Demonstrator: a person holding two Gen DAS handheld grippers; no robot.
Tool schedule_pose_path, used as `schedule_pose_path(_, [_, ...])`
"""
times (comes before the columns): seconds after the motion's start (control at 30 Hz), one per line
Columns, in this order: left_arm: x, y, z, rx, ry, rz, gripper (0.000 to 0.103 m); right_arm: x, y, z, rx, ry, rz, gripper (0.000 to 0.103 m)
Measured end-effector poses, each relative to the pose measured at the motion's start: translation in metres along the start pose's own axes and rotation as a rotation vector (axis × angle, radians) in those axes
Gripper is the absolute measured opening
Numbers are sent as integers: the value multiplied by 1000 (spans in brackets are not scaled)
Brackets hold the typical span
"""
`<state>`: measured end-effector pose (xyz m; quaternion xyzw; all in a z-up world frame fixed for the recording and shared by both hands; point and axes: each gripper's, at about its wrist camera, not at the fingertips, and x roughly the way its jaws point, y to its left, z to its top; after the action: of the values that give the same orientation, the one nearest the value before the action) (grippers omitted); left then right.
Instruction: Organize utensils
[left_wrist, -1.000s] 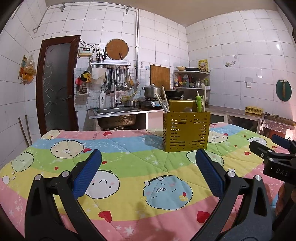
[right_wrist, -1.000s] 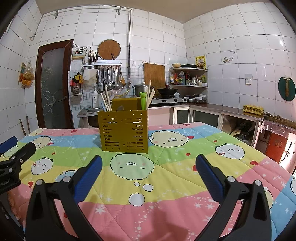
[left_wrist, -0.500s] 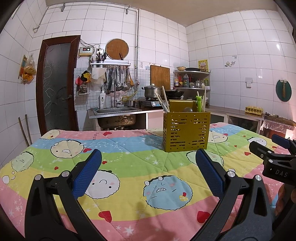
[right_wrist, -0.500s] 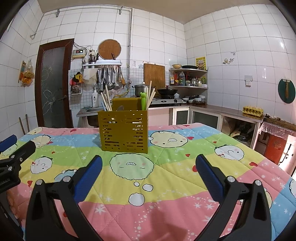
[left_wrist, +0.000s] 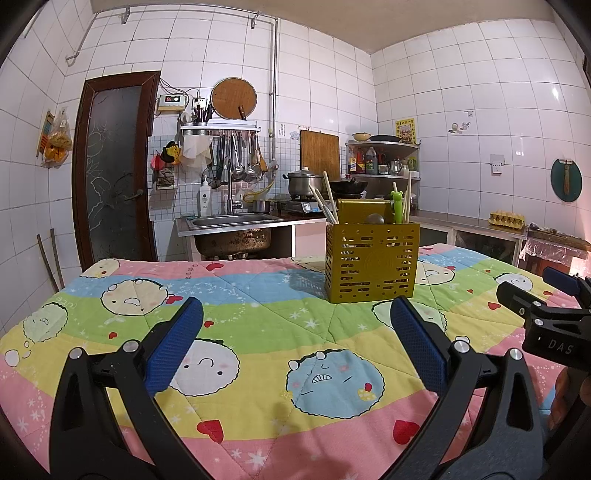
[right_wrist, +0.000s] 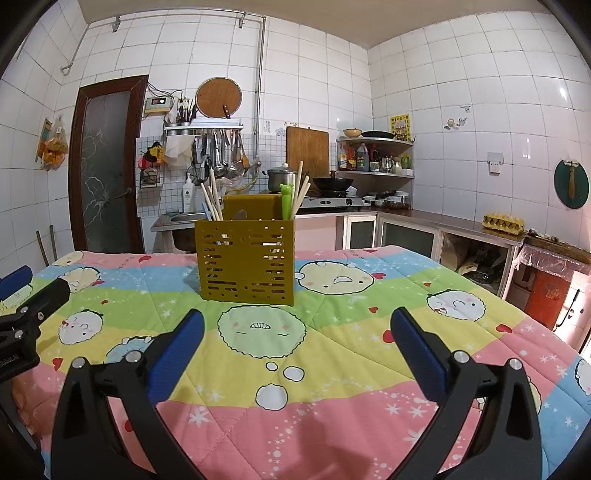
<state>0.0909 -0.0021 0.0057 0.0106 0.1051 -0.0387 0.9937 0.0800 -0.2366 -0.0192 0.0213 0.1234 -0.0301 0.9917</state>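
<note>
Left wrist view: the left gripper (left_wrist: 295, 314) hovers low over a quilted cover (left_wrist: 258, 306) printed with cartoon faces on pink, yellow, green and blue bands. Its blue-padded fingers (left_wrist: 176, 341) stand wide apart with nothing between them. Ahead and slightly to the right stands the yellow utensil holder (left_wrist: 372, 262) — a slotted, square-sided caddy resting upright on the green band of the cover, well apart from the fingertips. Wooden chopsticks (left_wrist: 320, 202) lean out of its left side, a green frog-topped utensil (left_wrist: 398, 205) rises near its right side, and the rounded brown end of another utensil shows at the rim, though what it is cannot be told. At the right edge of this view the right gripper (left_wrist: 543, 295) juts in, seen from the side.

From the right wrist view, the right gripper (right_wrist: 295, 317) also has its blue pads (right_wrist: 416, 352) spread wide and holds nothing. The holder (right_wrist: 245, 260) sits ahead and a little left of centre, chopsticks (right_wrist: 212, 201) fanning from both sides and the green utensil (right_wrist: 286, 201) upright toward the right. The left gripper (right_wrist: 26, 291) pokes in at the left edge.

Behind the table lie a steel sink (left_wrist: 232, 221), a rack of hanging ladles (left_wrist: 236, 158), a pot (left_wrist: 304, 181) on the stove and a dark glazed door (left_wrist: 114, 166) — all against white tiles.
</note>
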Motion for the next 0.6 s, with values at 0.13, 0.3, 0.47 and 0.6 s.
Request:
schedule_pose_path(0.13, [0, 0, 0, 0, 0, 0, 98, 0, 1, 0, -1, 0, 0, 99])
schedule_pose_path(0.3, [0, 0, 0, 0, -1, 0, 98, 0, 0, 0, -1, 0, -1, 99])
schedule_pose_path(0.47, [0, 0, 0, 0, -1, 0, 98, 0, 0, 0, -1, -1, -1, 99])
schedule_pose_path(0.6, [0, 0, 0, 0, -1, 0, 98, 0, -1, -1, -1, 0, -2, 99])
